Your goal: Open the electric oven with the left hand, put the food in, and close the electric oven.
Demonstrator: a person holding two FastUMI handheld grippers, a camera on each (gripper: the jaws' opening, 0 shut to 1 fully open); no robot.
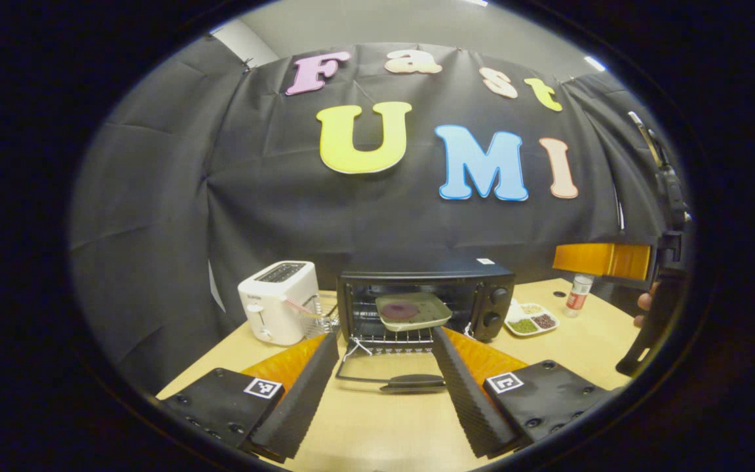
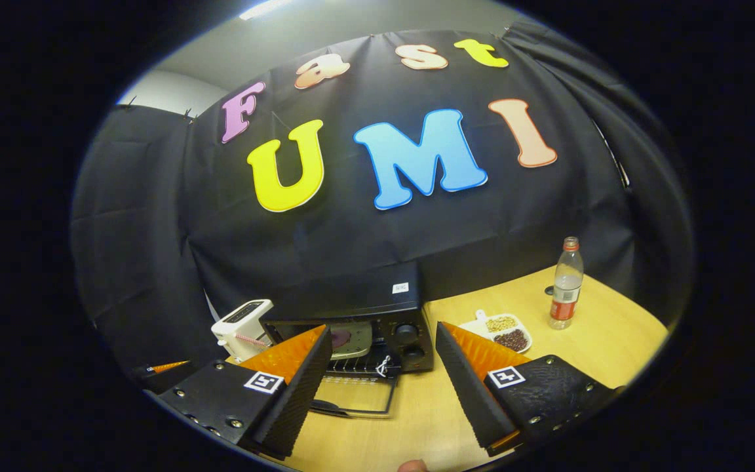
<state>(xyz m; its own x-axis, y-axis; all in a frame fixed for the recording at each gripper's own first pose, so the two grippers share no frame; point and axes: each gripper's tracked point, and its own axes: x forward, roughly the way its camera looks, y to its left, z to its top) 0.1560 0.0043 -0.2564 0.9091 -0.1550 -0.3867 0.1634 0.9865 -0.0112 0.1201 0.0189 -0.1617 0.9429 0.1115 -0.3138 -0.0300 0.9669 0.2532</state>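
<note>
Left gripper view: oven door handle (image 1: 413, 381) between spread fingers (image 1: 305, 387).

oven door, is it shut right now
No, the oven door lies folded down flat in front of the oven, with the plate of food on the rack inside.

Black box-shaped electric oven (image 1: 426, 298) with two round knobs on its right front panel, standing on the wooden table, far centre. Its glass door (image 1: 387, 367) with black bar handle is folded down flat toward the near side. Inside, on the wire rack (image 1: 394, 339), rests a pale green tray (image 1: 413, 310) bearing round purple food (image 1: 399, 308).
</note>
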